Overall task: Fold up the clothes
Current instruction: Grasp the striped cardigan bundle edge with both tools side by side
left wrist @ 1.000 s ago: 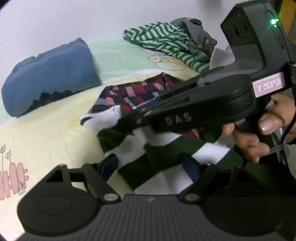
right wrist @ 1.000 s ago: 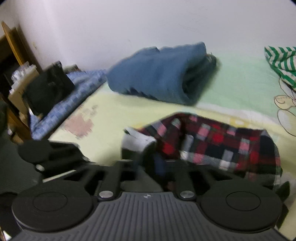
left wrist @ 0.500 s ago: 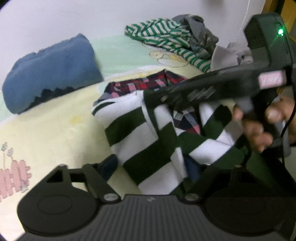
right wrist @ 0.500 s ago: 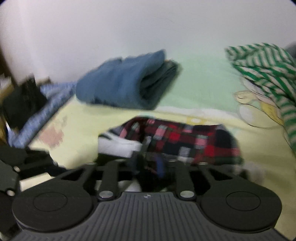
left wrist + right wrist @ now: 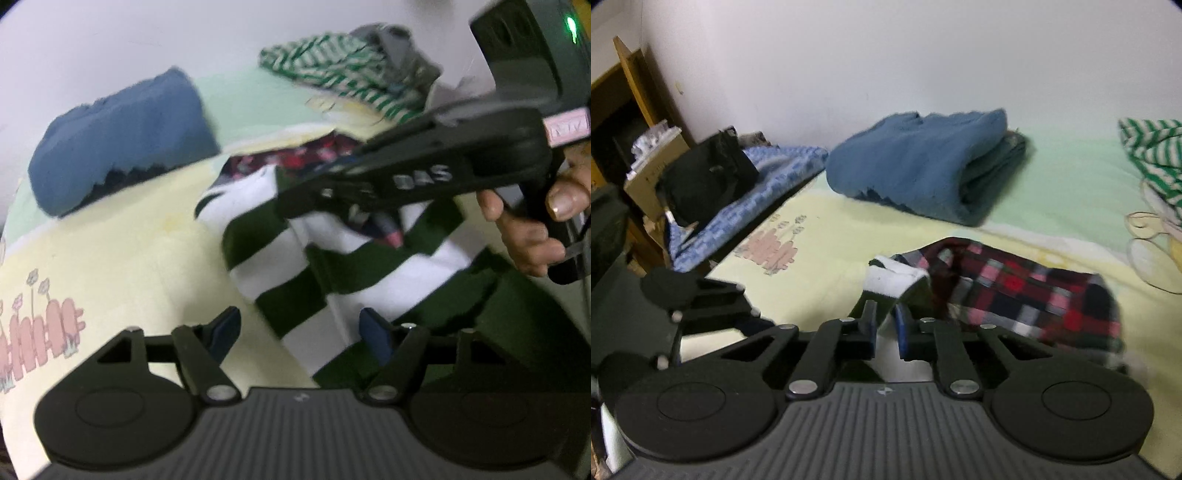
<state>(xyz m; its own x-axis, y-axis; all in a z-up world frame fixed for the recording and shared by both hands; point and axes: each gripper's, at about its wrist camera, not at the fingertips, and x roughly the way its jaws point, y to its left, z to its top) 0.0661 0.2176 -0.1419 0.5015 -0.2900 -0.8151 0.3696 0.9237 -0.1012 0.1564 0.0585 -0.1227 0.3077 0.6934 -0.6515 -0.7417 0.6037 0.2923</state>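
Right claw [image 5: 884, 326]: pinched on an edge of the green-and-white striped garment [image 5: 332, 266]
Left claw [image 5: 301, 332]: spread wide, holding nothing
Striped garment: lifted off the bed [image 5: 129, 254], beside a plaid shirt [image 5: 1034, 291]

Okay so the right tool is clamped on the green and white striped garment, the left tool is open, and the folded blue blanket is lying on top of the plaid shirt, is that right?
Not quite. The folded blue blanket is not on the plaid shirt; it lies apart from it, farther back by the wall, as the right wrist view shows. The rest holds: the right tool is clamped on the striped garment, and the left tool is open.
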